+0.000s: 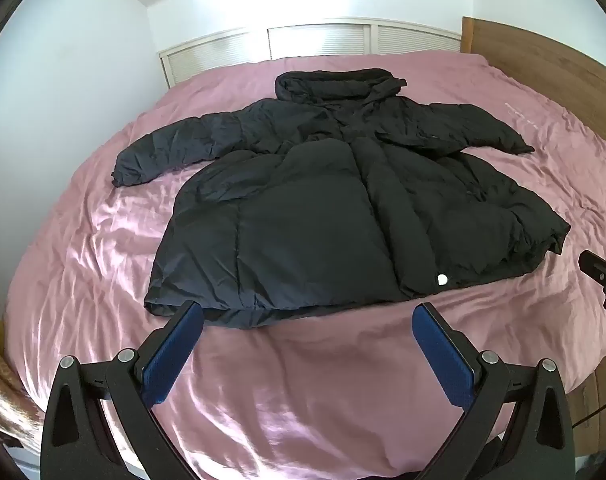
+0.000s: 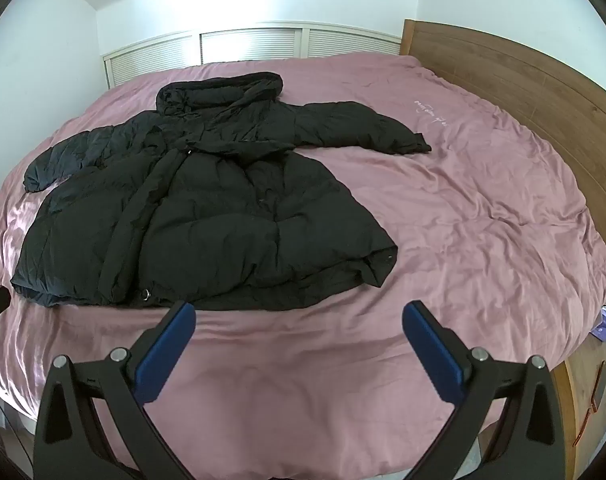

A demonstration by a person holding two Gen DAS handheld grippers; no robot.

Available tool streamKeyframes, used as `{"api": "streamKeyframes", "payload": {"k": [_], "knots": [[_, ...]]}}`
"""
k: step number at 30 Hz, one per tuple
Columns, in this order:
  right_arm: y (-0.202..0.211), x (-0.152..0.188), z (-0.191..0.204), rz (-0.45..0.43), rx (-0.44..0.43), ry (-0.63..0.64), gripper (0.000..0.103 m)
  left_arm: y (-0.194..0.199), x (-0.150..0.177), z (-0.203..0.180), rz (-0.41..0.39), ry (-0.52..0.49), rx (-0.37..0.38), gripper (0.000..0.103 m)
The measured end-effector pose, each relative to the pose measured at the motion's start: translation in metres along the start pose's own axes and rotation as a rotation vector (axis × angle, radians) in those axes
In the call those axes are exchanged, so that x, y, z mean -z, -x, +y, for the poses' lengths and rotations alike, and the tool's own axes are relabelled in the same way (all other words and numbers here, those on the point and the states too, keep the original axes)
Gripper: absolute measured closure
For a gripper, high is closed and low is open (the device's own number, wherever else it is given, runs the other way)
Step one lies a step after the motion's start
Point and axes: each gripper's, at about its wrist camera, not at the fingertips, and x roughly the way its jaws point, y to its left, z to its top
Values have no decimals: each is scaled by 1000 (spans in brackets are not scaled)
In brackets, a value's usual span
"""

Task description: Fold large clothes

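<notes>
Lying flat on a pink-covered bed (image 1: 263,400) beside a wooden headboard (image 2: 523,80), the black coat (image 1: 323,200) faces both hand-held grippers, left (image 1: 308,316) and right (image 2: 299,314), jaws apart.

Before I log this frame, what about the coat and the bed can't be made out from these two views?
- Underside of the black coat: hidden by the coat itself, both views.
- Embroidered writing on the pink cover: too small to read; fainter in the left wrist view.
- Right gripper in the left wrist view: cut off by the right edge.
- Small objects beside the bed: squeezed at the fisheye rim, right wrist view.
</notes>
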Motion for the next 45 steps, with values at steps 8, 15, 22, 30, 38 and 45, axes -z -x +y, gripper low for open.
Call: {"api": "streamKeyframes", "payload": {"k": [8,15,22,30,38,45], "knots": [[-1,2,3,4,0,-2,0,1,0,-1,6,6,2,1],[1,1,2,1,-5,-3,0,-3,3,-4,11,12,3,1],[1,1,4,1,-9,0,0,-2,4,-2,14,9,9,1],[1,2,2,0,-9,-2,0,0,6,-3,17,11,13,1],[7,2,12,3,-15,11,0,1,6,-3,17,12,16,1],[5,3,13,8,-17,21,0,5,6,-2,11,15,18,1]]}}
